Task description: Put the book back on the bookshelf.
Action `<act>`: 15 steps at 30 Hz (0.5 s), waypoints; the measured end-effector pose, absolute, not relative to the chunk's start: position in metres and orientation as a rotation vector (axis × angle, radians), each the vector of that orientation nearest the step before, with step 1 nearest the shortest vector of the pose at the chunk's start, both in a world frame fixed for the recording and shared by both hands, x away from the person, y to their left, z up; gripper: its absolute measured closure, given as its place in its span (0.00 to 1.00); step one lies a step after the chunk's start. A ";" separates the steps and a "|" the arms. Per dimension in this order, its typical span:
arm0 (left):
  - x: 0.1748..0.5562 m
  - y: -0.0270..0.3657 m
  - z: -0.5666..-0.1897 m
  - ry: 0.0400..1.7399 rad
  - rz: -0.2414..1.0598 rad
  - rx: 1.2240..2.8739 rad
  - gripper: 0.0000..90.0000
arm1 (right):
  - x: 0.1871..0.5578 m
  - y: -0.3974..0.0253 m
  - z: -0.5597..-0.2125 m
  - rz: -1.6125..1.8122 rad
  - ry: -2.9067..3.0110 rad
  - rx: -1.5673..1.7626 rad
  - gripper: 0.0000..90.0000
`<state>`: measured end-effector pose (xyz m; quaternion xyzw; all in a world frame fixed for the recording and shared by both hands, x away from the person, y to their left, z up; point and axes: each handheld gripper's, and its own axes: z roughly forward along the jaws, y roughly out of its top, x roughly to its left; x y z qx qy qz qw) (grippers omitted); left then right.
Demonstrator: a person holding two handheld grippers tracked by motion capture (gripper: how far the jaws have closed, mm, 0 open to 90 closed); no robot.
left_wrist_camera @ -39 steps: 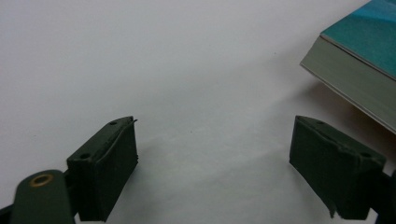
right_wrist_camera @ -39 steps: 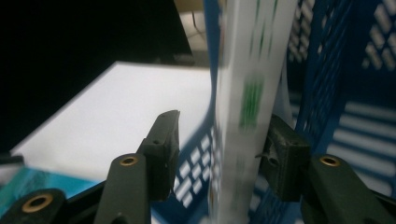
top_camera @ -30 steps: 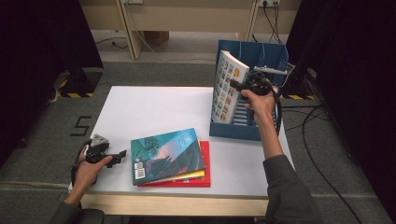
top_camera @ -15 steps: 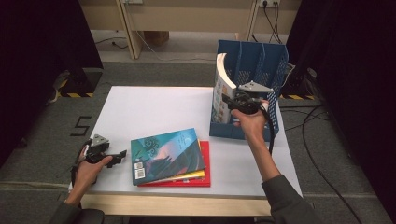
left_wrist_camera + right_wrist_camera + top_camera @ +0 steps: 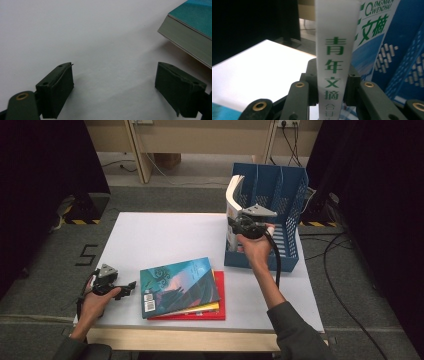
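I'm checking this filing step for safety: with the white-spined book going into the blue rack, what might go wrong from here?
The right gripper pinches only the narrow spine of the white-spined book, which stands tall above it, so it may tip or swing.

The book sits at the left edge of the blue perforated plastic file rack; it might catch on the wall there.

The left gripper, open, rests beside the teal-covered book, steadying nothing.

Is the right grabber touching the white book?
Touching. In the right gripper view, the right gripper has both black jaws pressed against the white book, one on each side of its spine, with no gap.
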<state>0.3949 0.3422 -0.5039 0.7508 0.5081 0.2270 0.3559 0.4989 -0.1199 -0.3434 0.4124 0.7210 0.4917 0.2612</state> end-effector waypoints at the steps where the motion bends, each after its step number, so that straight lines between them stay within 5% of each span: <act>1: 0.395 0.342 -0.504 1.312 0.586 1.941 0.16 | 0.502 -0.121 -0.343 1.321 1.946 1.117 0.81; 15: 0.395 0.342 -0.504 1.312 0.584 1.943 0.16 | 0.558 -0.123 -0.342 1.244 1.881 1.289 0.81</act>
